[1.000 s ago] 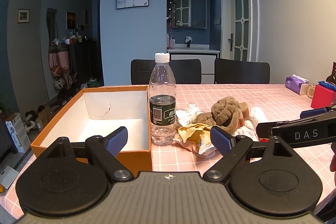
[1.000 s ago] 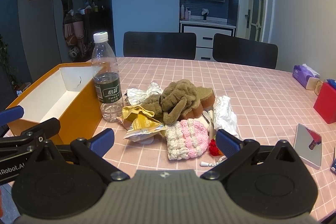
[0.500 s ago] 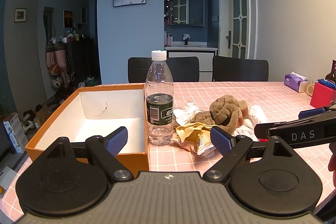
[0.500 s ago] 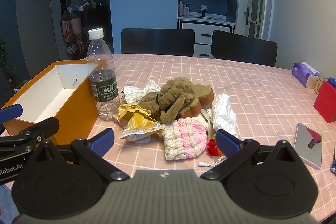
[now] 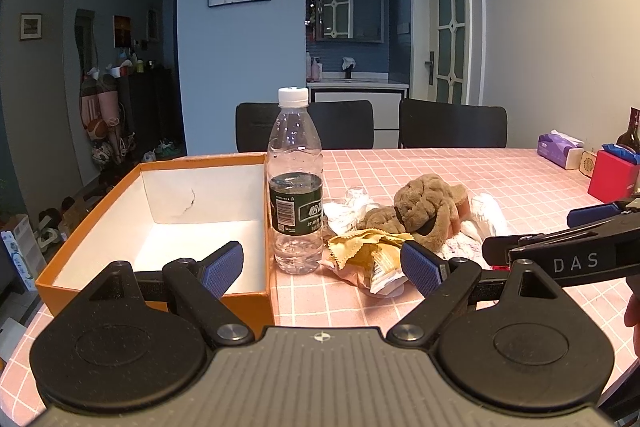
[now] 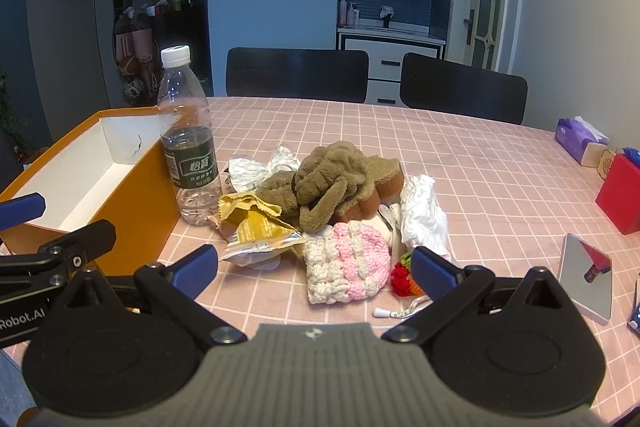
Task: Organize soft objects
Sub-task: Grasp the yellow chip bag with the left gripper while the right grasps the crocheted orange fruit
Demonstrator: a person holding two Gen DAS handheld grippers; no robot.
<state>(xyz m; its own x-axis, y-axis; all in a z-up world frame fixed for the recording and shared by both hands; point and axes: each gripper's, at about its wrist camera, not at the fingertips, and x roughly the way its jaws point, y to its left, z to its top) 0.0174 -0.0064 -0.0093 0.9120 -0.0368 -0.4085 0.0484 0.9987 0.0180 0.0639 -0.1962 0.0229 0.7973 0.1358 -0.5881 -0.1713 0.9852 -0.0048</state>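
Left gripper [image 5: 322, 263]: jaws apart, nothing between them, held low over the near edge of the worktop [image 5: 440, 167]. It looks at the water bottle [image 5: 295, 183] and the near right corner of the orange box [image 5: 160, 227]. Over the last second the bottle has slid slightly left in this view and the box shows less of its left side; the gripper has drifted a little, no more.

Right gripper [image 6: 314, 267]: jaws apart, empty, also low at the near edge. The pink-and-white knitted hat [image 6: 346, 269] sits between its fingertips in view, a touch closer than a second ago. A slow approach, by my reading.

Pile toward the middle of the worktop, just right of the box: brown plush toy [image 6: 332, 181], yellow snack wrapper [image 6: 256, 227], crumpled white tissue [image 6: 422, 213], small red knitted piece [image 6: 402, 277] beside the hat. Bottle stands upright, touching or just beside the box wall; cannot tell which.

Box is empty. No soft item moved yet; sorting not begun. The hat looks the likely first pick for the right gripper.

Far right edge: tissue pack [image 6: 578, 139], red box [image 6: 618, 195], small mirror [image 6: 586, 277]. Not part of the job.
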